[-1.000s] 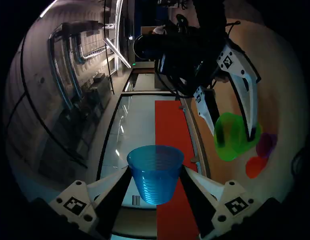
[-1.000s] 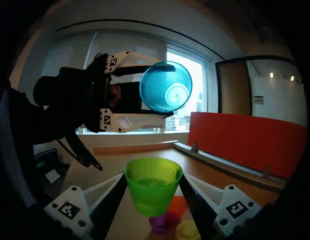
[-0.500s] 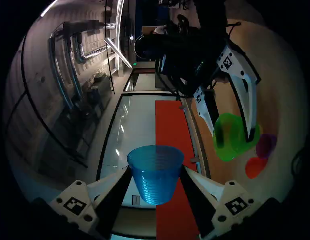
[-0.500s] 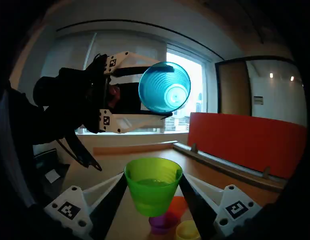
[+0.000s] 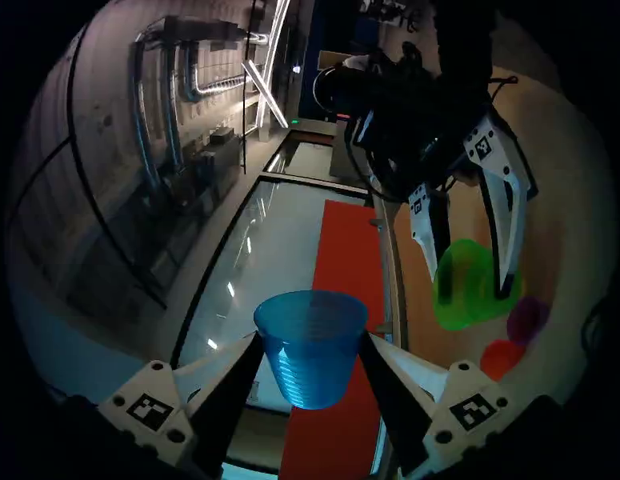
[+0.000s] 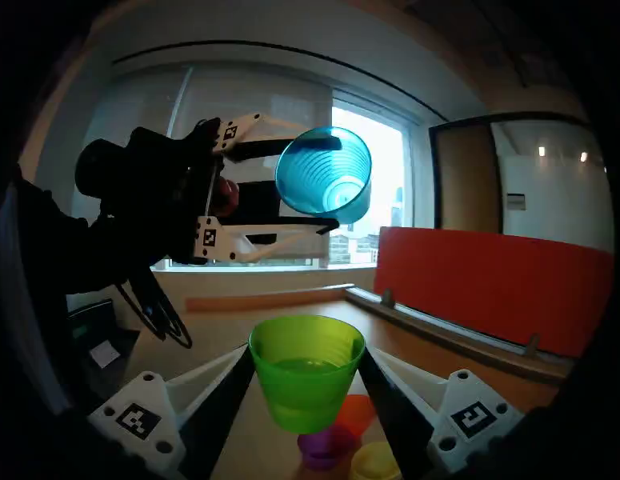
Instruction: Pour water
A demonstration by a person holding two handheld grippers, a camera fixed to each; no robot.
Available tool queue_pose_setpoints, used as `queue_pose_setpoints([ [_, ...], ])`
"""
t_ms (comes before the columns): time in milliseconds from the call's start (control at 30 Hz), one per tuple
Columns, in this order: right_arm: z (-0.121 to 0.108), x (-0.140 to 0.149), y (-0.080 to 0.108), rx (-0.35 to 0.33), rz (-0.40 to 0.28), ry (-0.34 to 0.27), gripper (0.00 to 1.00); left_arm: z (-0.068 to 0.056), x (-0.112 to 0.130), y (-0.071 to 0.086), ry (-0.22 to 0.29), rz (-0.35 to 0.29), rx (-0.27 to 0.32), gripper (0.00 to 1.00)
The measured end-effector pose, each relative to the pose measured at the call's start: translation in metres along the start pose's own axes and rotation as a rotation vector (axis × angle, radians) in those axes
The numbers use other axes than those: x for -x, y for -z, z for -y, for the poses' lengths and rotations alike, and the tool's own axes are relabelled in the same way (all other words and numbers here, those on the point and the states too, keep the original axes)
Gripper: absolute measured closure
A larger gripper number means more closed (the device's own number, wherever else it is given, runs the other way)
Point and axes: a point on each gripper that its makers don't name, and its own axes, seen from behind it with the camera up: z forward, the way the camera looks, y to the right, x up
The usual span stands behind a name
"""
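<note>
Grips a blue cup [image 5: 310, 368] in the left gripper [image 5: 311, 340], jaws clamped on its walls; tipped on its side in mid-air. Grips a green cup [image 6: 306, 392] holding water in the right gripper [image 6: 306, 350], jaws clamped, upright above the worktop [image 6: 254, 316] and a purple cup [image 6: 322, 448].

In the right gripper view, daylight is streaming through a window [image 6: 390, 176] at upper centre, and a red partition [image 6: 494, 280] is running along the wooden desk [image 6: 230, 328] at right. In the left gripper view (tipped sideways), ceiling pipes [image 5: 170, 96] and a strip light [image 5: 266, 76] are gleaming at upper left.
</note>
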Motion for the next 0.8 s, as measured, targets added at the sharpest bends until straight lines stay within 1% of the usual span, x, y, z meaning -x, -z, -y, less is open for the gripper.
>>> queue_pose_setpoints([
  [267,0.000,-0.002,0.002,0.004,-0.002,0.003,0.10,-0.003,0.008,0.003,0.145,-0.001,-0.006,0.17],
  [367,-0.001,-0.003,0.003,0.007,-0.006,0.002,0.10,-0.001,0.011,0.004,0.211,0.000,-0.015,0.17],
  [567,-0.002,-0.004,0.005,0.008,-0.012,0.003,0.10,0.001,0.014,0.006,0.360,-0.003,-0.019,0.17],
  [700,-0.003,-0.006,0.006,0.010,-0.016,0.007,0.10,-0.001,0.016,0.009,0.448,0.000,-0.010,0.17],
  [800,-0.003,-0.006,0.007,0.010,-0.018,0.008,0.10,-0.004,0.018,0.011,0.502,0.000,0.003,0.17],
])
